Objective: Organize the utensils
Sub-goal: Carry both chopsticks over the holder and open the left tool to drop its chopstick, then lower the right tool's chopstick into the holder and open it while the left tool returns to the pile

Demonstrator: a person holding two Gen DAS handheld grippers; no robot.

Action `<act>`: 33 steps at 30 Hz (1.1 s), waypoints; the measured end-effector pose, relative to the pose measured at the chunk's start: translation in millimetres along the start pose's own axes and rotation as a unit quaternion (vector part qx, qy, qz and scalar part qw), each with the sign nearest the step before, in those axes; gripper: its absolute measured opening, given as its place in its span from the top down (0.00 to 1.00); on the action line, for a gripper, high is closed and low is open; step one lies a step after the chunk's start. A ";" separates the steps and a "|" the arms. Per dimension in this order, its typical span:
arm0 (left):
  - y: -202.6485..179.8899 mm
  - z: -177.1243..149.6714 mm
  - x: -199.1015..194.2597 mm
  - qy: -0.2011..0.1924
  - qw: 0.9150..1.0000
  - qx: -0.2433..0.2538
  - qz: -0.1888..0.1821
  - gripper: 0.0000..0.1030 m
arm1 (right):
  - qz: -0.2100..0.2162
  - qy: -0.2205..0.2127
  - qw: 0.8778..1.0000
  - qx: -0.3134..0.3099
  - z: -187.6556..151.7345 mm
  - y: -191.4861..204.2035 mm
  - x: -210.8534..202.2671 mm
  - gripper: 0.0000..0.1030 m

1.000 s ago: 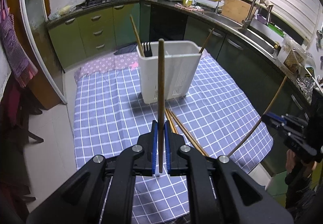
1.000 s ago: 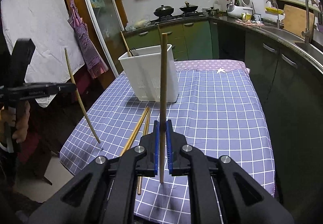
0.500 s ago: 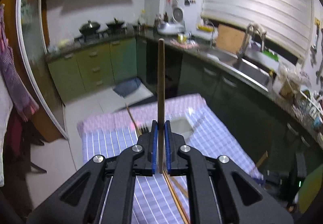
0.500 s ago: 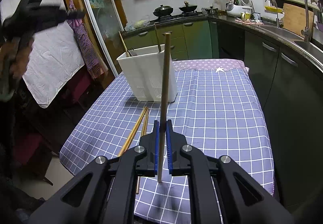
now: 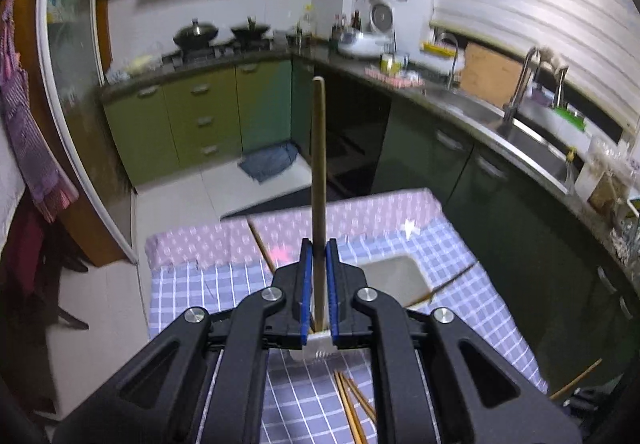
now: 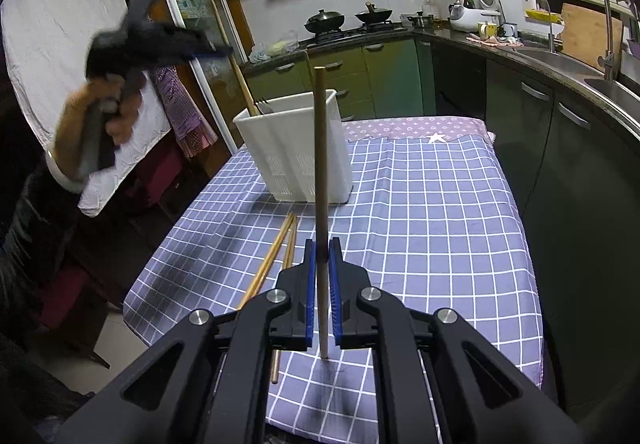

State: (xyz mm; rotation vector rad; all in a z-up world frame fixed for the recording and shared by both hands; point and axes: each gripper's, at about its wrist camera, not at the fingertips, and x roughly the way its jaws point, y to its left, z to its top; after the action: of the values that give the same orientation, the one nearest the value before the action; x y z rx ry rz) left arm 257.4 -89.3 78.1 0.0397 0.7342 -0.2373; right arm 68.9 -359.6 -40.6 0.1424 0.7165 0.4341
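Left gripper [image 5: 316,264] clamped on upright chopstick [image 5: 318,164], above white utensil holder [image 6: 296,152]. Right gripper [image 6: 322,268] clamped on second chopstick [image 6: 320,164]; loose chopsticks [image 6: 276,260] on checked cloth [image 6: 432,204].

Cloth [image 6: 432,212] right of holder [image 6: 294,152] lies bare (chopsticks [image 6: 276,256] left).

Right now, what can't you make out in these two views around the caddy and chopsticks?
- Left wrist view: white caddy mostly behind the left gripper; contents hidden.
- Right wrist view: left gripper motion-blurred; its chopstick's lower end drops behind the caddy rim.
- Both views: loose chopsticks partly under the right gripper.
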 end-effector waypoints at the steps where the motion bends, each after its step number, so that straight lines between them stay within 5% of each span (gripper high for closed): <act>1: 0.5 -6.0 7.1 0.012 1.000 -0.001 0.003 0.93 | 0.004 -0.002 1.000 0.000 3.2 1.0 -1.1 0.93; 6: 2.7 -21.5 19.7 0.046 0.999 -0.002 -0.003 0.91 | 0.035 -0.023 0.999 -0.013 34.0 15.3 -9.8 0.93; 14: 16.4 -40.2 -42.2 0.001 1.000 -0.018 -0.001 0.73 | 0.053 -0.144 0.987 -0.052 137.3 56.3 -26.9 0.93; 20: 20.5 -77.7 -57.8 0.037 0.999 0.002 0.005 0.73 | 0.007 -0.179 0.982 -0.050 207.0 71.2 11.2 0.93; 24: 24.9 -102.2 -51.0 0.075 0.997 0.003 -0.007 0.73 | -0.038 -0.142 0.988 -0.054 220.9 69.9 58.5 0.93; 33: 23.7 -136.8 -19.0 0.152 0.988 -0.006 -0.032 0.72 | -0.061 -0.078 0.993 -0.070 209.8 70.5 123.7 0.92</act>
State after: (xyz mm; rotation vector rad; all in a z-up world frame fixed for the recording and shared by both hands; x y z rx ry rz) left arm 159.1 -46.2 -12.0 0.0423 1.0417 -0.2921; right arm 267.1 -238.3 61.0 -0.0001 0.5364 0.3512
